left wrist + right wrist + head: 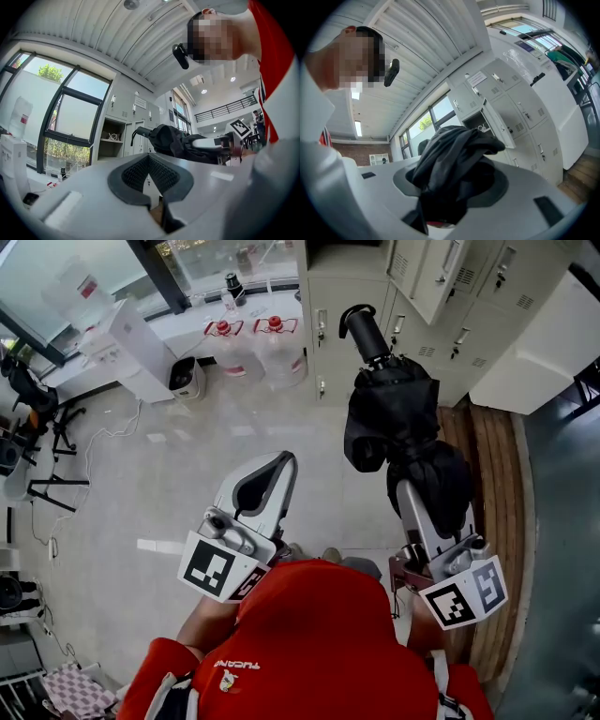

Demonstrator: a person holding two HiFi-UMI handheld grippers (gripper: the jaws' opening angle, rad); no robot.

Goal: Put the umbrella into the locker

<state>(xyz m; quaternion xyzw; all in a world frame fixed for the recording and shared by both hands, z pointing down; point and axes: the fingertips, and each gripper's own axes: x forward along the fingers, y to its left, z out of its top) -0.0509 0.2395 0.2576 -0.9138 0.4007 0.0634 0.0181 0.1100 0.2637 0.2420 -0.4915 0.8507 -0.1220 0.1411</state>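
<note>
A folded black umbrella [394, 418] is clamped in my right gripper [424, 486], its black handle [366, 334] pointing at the grey lockers [412, 343]. In the right gripper view the umbrella's crumpled fabric [454, 159] fills the space between the jaws. An open locker compartment [480, 123] shows just past the umbrella, its door [436, 277] swung out. My left gripper [281, 465] hovers to the left of the umbrella, shut and holding nothing. The left gripper view shows the umbrella [176, 140] at the right and the open compartment [112, 136] ahead.
Two large water bottles [248, 348] and a white box [141, 352] stand on the floor left of the lockers. A white cabinet [544, 334] stands at the right above a strip of wooden floor [487, 474]. Black stands [37, 427] line the far left.
</note>
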